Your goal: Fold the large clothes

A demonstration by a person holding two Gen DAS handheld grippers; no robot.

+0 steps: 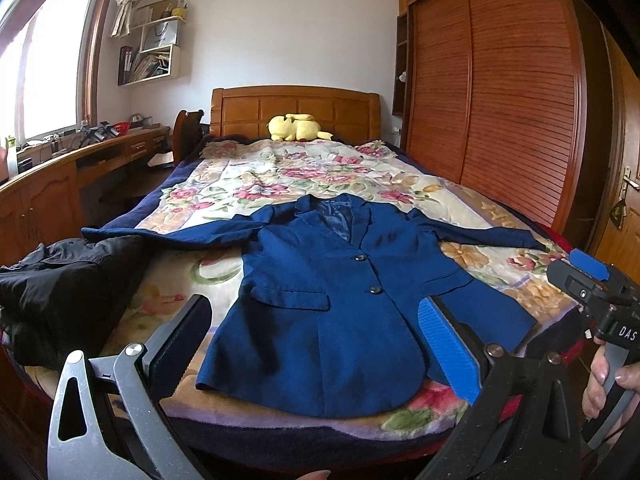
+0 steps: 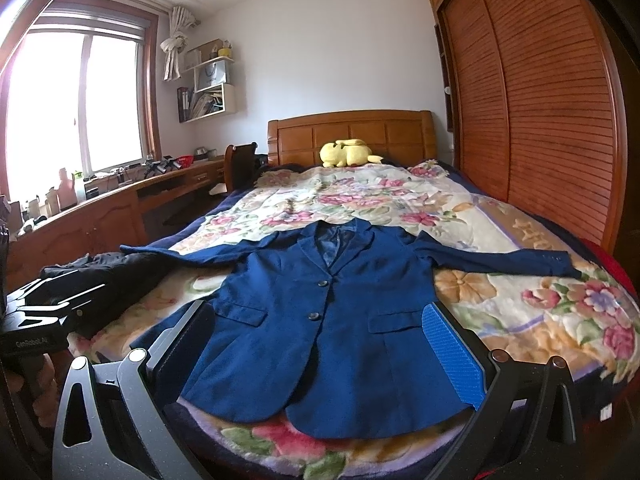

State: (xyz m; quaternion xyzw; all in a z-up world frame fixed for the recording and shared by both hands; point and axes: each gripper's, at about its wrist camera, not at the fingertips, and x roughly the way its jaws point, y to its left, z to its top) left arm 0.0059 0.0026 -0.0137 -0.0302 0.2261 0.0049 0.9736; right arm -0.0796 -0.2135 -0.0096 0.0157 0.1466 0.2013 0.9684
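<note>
A navy blue blazer point(image 1: 332, 304) lies flat and face up on the bed, buttoned, with both sleeves spread out sideways; it also shows in the right wrist view point(image 2: 320, 328). My left gripper point(image 1: 316, 344) is open and empty, held above the blazer's hem at the foot of the bed. My right gripper point(image 2: 316, 352) is open and empty, also above the hem. The right gripper's body shows at the right of the left wrist view point(image 1: 592, 292), held in a hand. The left gripper's body shows at the left of the right wrist view point(image 2: 44, 312).
The bed has a floral blanket point(image 1: 288, 172) and a wooden headboard point(image 1: 296, 110) with a yellow plush toy point(image 1: 298, 126). A black garment point(image 1: 64, 276) lies bunched at the bed's left edge. A desk point(image 1: 80, 160) runs along the left wall, a wardrobe point(image 1: 492, 92) along the right.
</note>
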